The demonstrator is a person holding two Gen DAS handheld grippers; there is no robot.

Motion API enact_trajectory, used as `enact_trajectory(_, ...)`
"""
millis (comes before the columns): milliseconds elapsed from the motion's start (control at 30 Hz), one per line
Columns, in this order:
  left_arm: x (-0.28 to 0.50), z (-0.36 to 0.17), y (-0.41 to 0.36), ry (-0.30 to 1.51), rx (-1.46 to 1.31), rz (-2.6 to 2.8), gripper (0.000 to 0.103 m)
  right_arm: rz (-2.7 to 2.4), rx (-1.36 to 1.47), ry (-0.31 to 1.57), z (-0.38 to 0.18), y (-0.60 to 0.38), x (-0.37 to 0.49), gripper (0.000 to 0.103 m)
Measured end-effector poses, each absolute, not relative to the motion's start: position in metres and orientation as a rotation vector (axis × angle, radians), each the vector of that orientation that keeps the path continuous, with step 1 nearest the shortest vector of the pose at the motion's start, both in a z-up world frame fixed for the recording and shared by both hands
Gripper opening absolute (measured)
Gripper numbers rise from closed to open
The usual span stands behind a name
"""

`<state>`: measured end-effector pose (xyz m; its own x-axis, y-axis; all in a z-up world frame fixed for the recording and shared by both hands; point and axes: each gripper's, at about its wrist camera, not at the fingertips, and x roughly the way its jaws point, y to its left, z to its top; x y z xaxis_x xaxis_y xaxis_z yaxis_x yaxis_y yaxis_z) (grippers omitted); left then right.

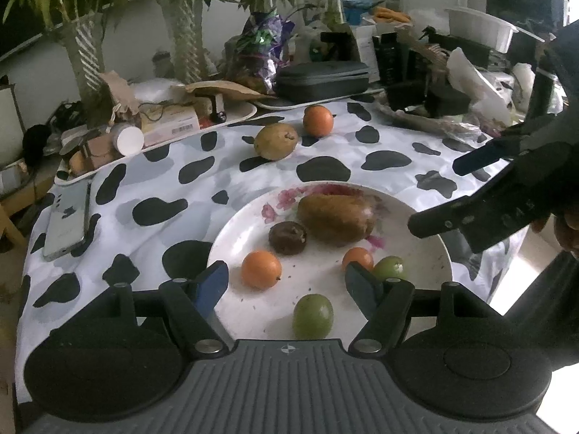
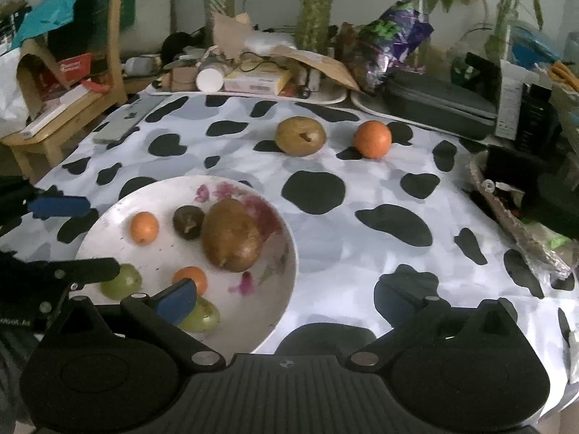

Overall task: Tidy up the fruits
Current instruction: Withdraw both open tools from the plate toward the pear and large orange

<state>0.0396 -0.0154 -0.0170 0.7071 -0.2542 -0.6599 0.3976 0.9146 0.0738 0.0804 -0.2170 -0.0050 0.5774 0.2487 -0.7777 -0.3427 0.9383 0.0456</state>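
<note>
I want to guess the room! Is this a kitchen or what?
Probably a lived-in home table, not clearly a kitchen: cow-print cloth, plate of fruit, potted plants and household clutter behind.

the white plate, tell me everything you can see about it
The white plate is round and shallow with a raised rim, glossy like ceramic, printed with faded pink-purple flowers and dotted with small dark specks. It sits flat on the cow-print tablecloth. On it lie a large brown fruit, a small dark fruit, two small oranges and two green fruits. The left gripper hovers open over its near side.
</note>
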Motion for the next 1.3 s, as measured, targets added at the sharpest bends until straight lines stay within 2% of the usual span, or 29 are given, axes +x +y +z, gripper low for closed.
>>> enact_trajectory(633,0.067,-0.013,-0.023,0.665,0.149,-0.382,0.070,0.193,-0.045,0.889,-0.009,-0.243,0.109,0.103)
enact_trajectory(1300,0.126,-0.012,-0.031,0.599,0.137,-0.392,0.070,0.169,-0.089,0.884,-0.018,-0.248,0.152,0.103)
